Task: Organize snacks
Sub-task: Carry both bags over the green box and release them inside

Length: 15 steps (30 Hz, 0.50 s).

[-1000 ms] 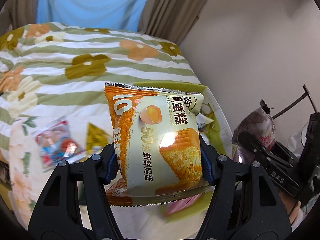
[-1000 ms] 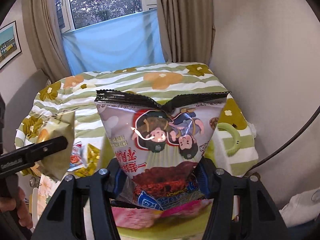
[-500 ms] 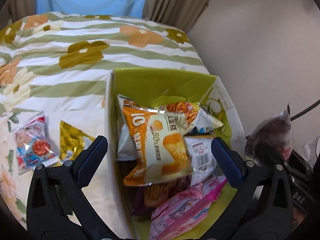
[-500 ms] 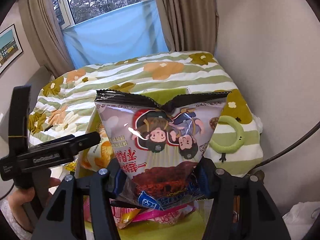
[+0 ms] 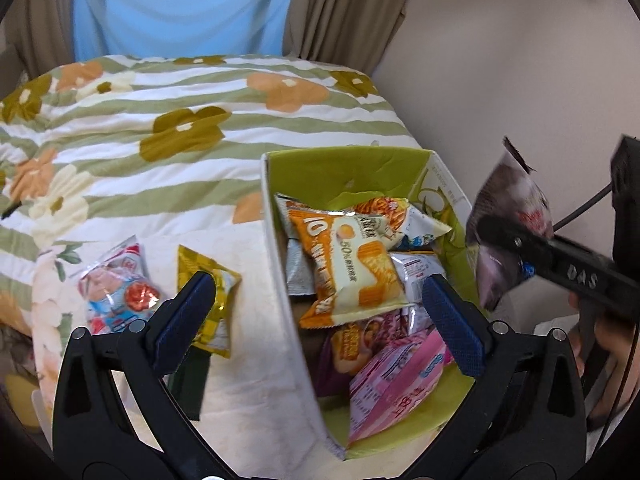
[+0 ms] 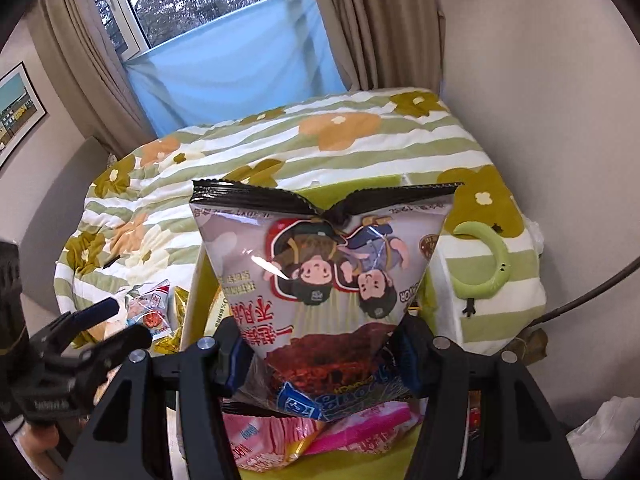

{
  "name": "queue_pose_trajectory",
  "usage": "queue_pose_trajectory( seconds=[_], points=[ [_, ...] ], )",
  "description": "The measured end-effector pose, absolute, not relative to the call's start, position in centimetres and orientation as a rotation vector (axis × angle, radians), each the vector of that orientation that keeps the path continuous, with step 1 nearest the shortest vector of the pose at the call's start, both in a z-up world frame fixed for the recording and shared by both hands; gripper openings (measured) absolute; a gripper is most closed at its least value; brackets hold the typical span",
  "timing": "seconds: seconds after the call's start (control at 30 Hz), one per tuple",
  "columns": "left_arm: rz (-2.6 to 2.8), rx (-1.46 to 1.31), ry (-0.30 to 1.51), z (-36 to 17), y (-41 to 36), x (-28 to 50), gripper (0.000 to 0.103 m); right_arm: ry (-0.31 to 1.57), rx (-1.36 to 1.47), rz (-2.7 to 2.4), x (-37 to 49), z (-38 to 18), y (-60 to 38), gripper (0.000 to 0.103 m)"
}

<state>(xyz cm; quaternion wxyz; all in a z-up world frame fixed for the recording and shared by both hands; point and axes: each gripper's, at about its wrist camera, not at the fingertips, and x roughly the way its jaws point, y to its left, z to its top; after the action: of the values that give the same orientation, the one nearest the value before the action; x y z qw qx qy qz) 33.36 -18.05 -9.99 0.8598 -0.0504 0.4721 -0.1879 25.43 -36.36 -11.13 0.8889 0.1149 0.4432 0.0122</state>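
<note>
Left wrist view: left gripper has just sprung its jaws wide, nothing clamped. The orange cake packet lies loose on top of the pile inside the green snack box, between the spread fingers but not touched. A red-and-blue candy pack and a gold sachet sit on the cream cloth beside the box, not yet boxed. Judgement: lift clear without snagging the box wall, then go for the gold sachet, the nearer one.

Right wrist view: right gripper is clamped on the lower part of a grey cartoon snack bag, held upright above the box. Judgement: bring it low over a gap in the pile before letting go, so it doesn't slide off the heap.

Surface: bed with a green-striped flowered quilt. Room: beige curtains, window, plain wall, a green ring-shaped item on the quilt by the box.
</note>
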Motion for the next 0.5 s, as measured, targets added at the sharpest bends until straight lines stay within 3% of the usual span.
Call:
queue_pose_trajectory(
  seconds=[0.17,0.23,0.27,0.3,0.37,0.5],
  points=[
    [-0.371,-0.137,1.011,-10.5,-16.8,32.8,0.102,0.971,0.245,0.046,27.4,-12.2,-36.1,0.055],
    [-0.358,-0.139,1.015,-10.8,-16.5,32.6,0.102,0.983,0.242,0.048,28.0,-12.7,-36.1,0.060],
    [-0.352,-0.142,1.016,-10.8,-16.5,32.5,0.102,0.983,0.251,0.047,28.2,-12.9,-36.2,0.069],
    [-0.344,-0.148,1.015,-10.9,-16.2,32.2,0.102,0.972,0.265,0.045,28.2,-13.0,-36.3,0.086],
    [-0.331,-0.156,1.012,-11.0,-15.7,31.8,0.102,0.950,0.279,0.042,27.9,-13.0,-36.5,0.103],
    [-0.311,-0.177,1.018,-11.4,-15.0,31.0,0.102,0.922,0.269,0.036,27.0,-13.2,-36.9,0.103]
  ],
)
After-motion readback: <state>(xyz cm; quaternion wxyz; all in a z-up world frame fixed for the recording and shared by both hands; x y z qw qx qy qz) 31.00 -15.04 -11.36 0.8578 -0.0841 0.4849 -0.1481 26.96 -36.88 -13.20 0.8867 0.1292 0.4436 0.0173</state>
